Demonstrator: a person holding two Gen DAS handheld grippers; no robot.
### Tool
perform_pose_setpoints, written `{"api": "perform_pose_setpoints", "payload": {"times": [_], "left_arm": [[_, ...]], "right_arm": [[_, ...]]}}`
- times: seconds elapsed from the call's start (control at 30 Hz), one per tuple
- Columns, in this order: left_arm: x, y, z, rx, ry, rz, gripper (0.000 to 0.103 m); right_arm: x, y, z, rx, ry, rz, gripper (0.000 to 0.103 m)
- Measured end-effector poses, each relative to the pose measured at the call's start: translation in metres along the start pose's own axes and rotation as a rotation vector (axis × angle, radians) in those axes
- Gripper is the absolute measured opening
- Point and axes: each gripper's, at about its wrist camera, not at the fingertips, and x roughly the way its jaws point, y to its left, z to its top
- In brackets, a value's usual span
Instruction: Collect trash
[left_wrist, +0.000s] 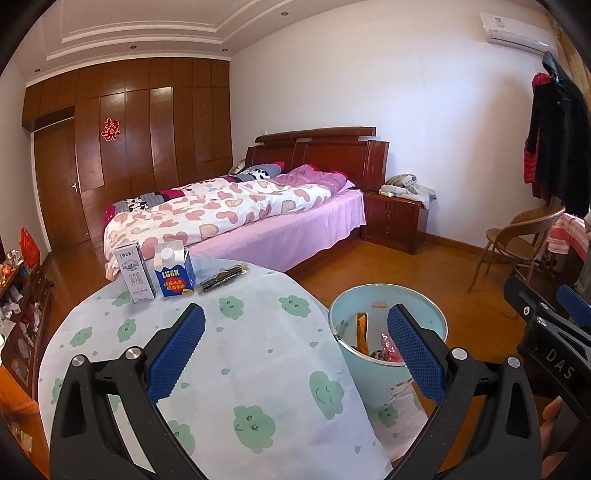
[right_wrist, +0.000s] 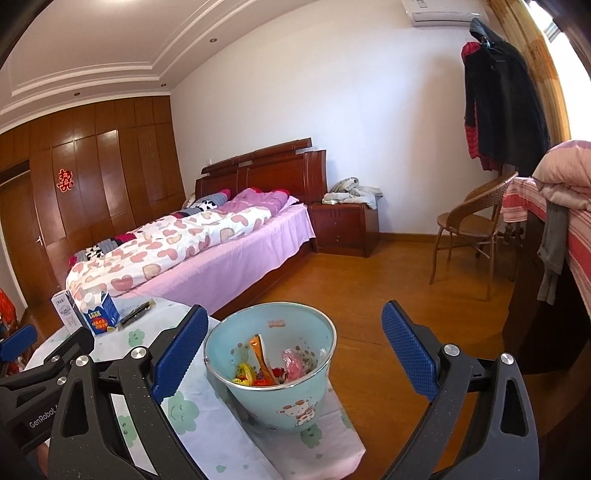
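Note:
A light blue bin (right_wrist: 284, 402) with several wrappers in it stands at the table's right edge; it also shows in the left wrist view (left_wrist: 354, 354). A white milk carton (left_wrist: 135, 273), a blue LOOK carton (left_wrist: 173, 273) and a dark flat wrapper (left_wrist: 223, 278) sit at the table's far side. My left gripper (left_wrist: 295, 343) is open and empty above the tablecloth, near the bin. My right gripper (right_wrist: 295, 343) is open and empty, with the bin in the view between its fingers. The cartons also show in the right wrist view (right_wrist: 99, 317).
The table has a white cloth with green clouds (left_wrist: 236, 369). A bed (left_wrist: 236, 214) lies behind it, with a nightstand (left_wrist: 399, 218) and a wicker chair (left_wrist: 517, 243) to the right. A cluttered shelf (left_wrist: 22, 306) stands at the left. A second bed (right_wrist: 569, 221) is at the right.

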Motion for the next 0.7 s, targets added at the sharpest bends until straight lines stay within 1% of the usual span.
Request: {"api": "perform_pose_setpoints", "payload": {"times": [0.37, 0.7], "left_arm": [[0.0005, 0.0004, 0.0005, -0.006, 0.001, 0.001, 0.097], [-0.0005, -0.0029, 0.0013, 0.014, -0.013, 0.020, 0.097]], "right_arm": [[0.0012, -0.0008, -0.0014, -0.002, 0.006, -0.002, 0.093], [0.0009, -0.0021, -0.0019, 0.003, -0.002, -0.006, 0.093]]}}
